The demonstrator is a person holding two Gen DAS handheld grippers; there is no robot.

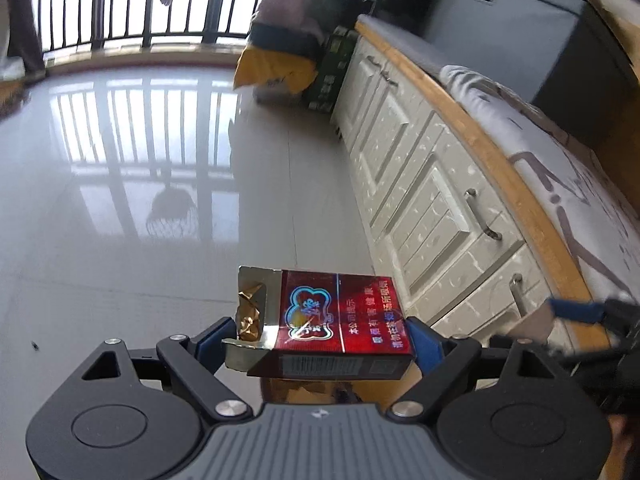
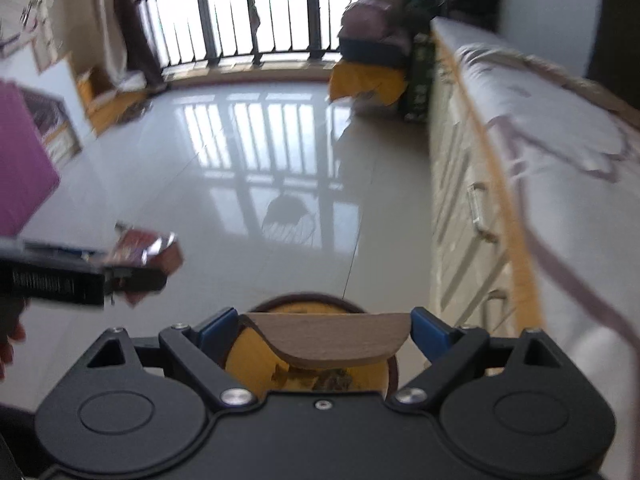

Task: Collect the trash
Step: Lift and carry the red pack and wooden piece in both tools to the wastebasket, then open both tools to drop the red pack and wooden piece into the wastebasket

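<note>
Glossy tiled floor; yellow-lined bin, probably, standing on it.

Red cigarette pack with gold foil; tan wooden piece.

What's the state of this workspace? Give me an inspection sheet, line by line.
Surface: glossy tiled floor, reflecting the window bars.
Job's things: red cigarette pack with torn top, across the left claw; brown wooden piece across the right claw; yellow-lined bin right below it.
Clutter: yellow bag and bundles piled by the cabinet end.
Grippers: each claw shut on its item.
Cables: nothing seen.
Surroundings: white cabinet with wood-edged top, barred window, purple box.
</note>
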